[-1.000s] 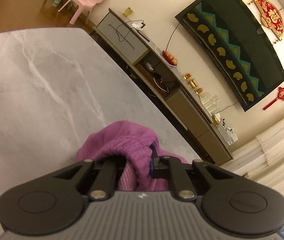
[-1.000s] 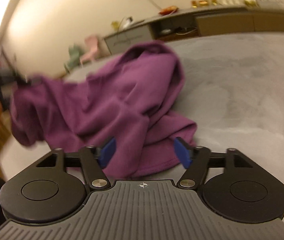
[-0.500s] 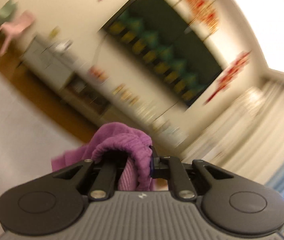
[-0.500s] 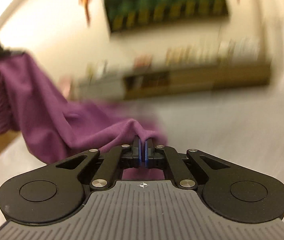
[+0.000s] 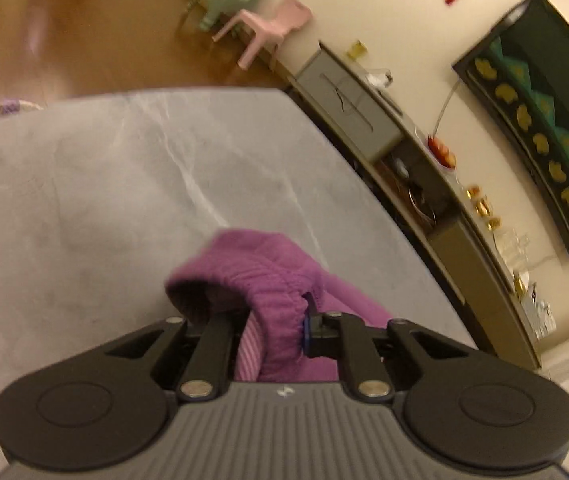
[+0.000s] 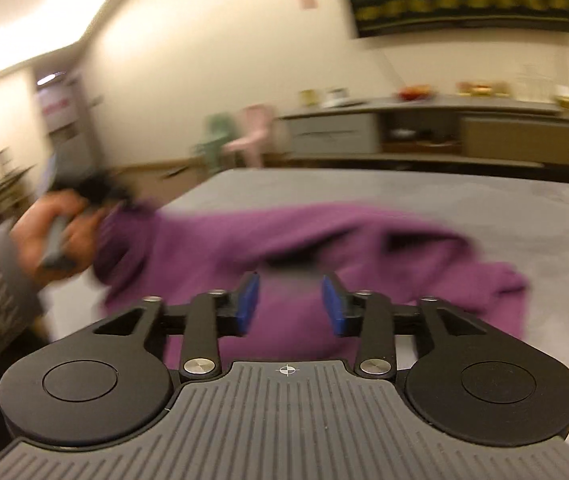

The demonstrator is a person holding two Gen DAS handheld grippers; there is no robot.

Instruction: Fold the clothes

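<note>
The grey tabletop [image 6: 524,216] carries your purple garment [image 6: 324,240], sprawled left to right across the near half. Your left gripper [image 5: 272,320] has its jaws pinching the ribbed hem at the left end. Your right gripper [image 6: 290,304] hovers over the middle, jaws spread, nearest the loose right end.

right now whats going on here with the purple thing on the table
A person is folding a purple garment on a grey marble table, with a handheld gripper in each hand. The left gripper is clamped on a bunched edge of the cloth. The right gripper is open over the garment, gripping nothing. The garment lies spread out and rumpled, not yet folded.
</note>
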